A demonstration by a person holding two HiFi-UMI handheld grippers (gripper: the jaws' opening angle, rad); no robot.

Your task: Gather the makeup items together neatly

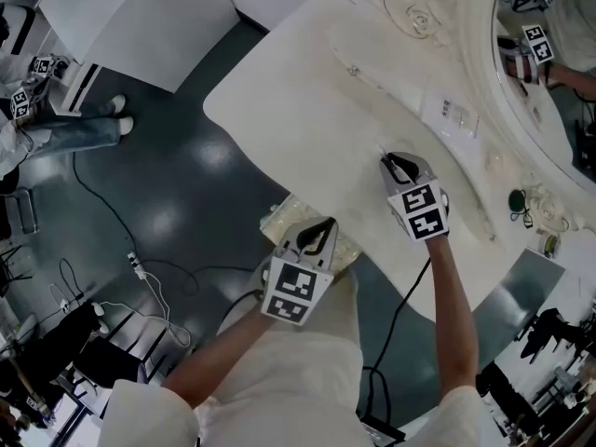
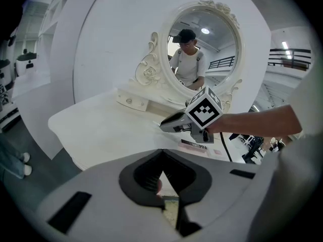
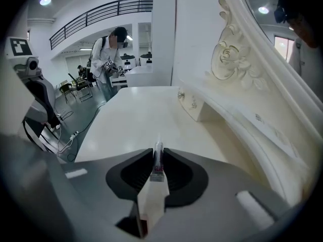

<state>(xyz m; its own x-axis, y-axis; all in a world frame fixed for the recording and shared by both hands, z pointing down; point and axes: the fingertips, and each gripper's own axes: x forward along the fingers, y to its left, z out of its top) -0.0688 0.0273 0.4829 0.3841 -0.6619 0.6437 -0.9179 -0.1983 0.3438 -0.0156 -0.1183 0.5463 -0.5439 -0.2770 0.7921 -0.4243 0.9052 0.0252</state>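
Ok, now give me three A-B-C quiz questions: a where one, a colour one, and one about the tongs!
1. The right tongs hang over: A the table, B the floor, C a bed.
2. The table is: A red, B white, C black.
3. The right tongs are: A wide open, B pinching a thin tube, C holding a cup.
Answers: A, the head view shows tabletop under them; B, its top looks creamy white; B, the tube sticks out between them.
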